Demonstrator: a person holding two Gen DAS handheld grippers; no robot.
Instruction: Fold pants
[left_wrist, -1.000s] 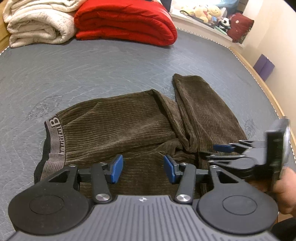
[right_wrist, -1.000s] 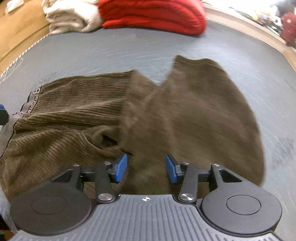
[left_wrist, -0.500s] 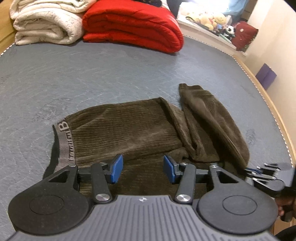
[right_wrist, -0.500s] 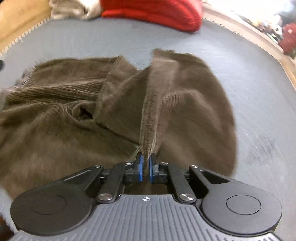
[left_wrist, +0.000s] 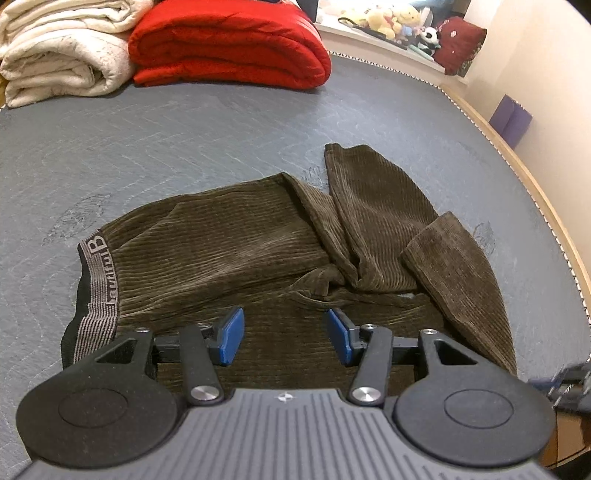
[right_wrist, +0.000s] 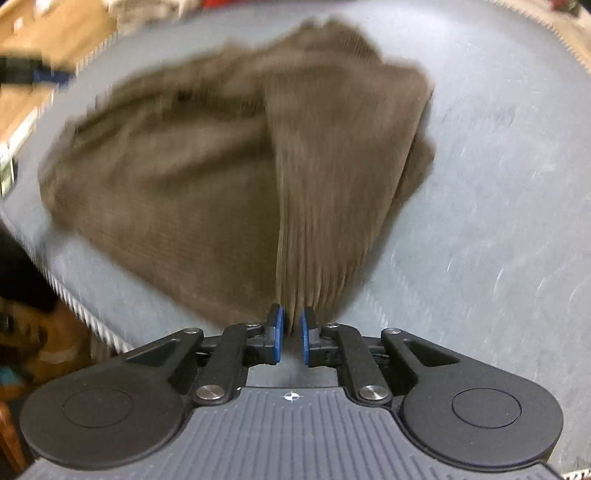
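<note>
Step in hand: straightening a leg of the brown corduroy pants (left_wrist: 236, 254) before folding. The pants lie bunched on the grey bed (left_wrist: 184, 147), waistband (left_wrist: 98, 288) to the left, legs crumpled to the right. The right claw (right_wrist: 291, 334) is clamped on a leg hem, cloth fanning taut from its pads; this view is motion-blurred. The left claw (left_wrist: 282, 336) hovers low over the seat area, pads spread, holding nothing. Next move likely requires drawing the leg out flat, then aligning it over the other leg.
</note>
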